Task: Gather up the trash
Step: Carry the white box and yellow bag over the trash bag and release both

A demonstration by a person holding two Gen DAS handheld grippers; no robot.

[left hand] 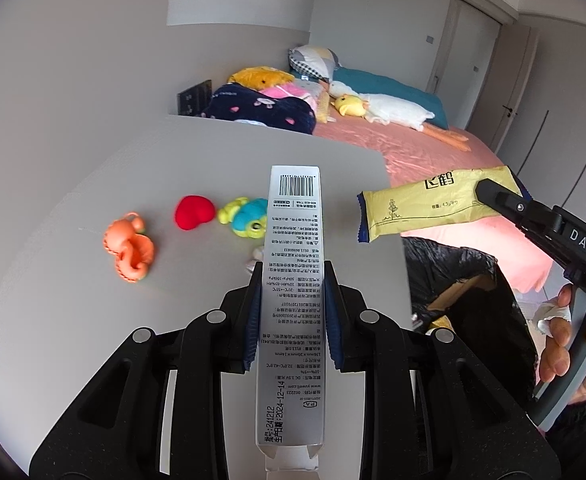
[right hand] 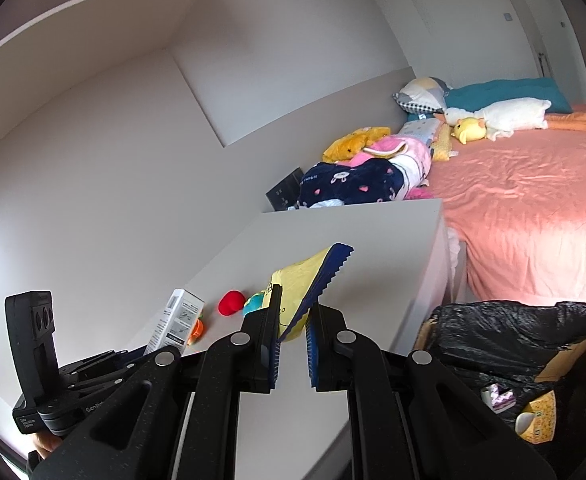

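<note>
Bedroom in a home. Landmark: wide bed with salmon-pink sheet (right hand: 533, 200). At its head, a teal pillow (right hand: 505, 90) and a patchwork cushion (right hand: 421, 94); a long white plush goose (right hand: 509, 114) lies just in front of the pillow. Along the bed's wall side, a heap of folded printed blankets (right hand: 369, 172). At the bed's foot, touching or just beside it, a white desk (left hand: 173, 168) carrying 3 small toys. Beyond the bed's far side, pale wardrobe doors (left hand: 469, 56).
</note>
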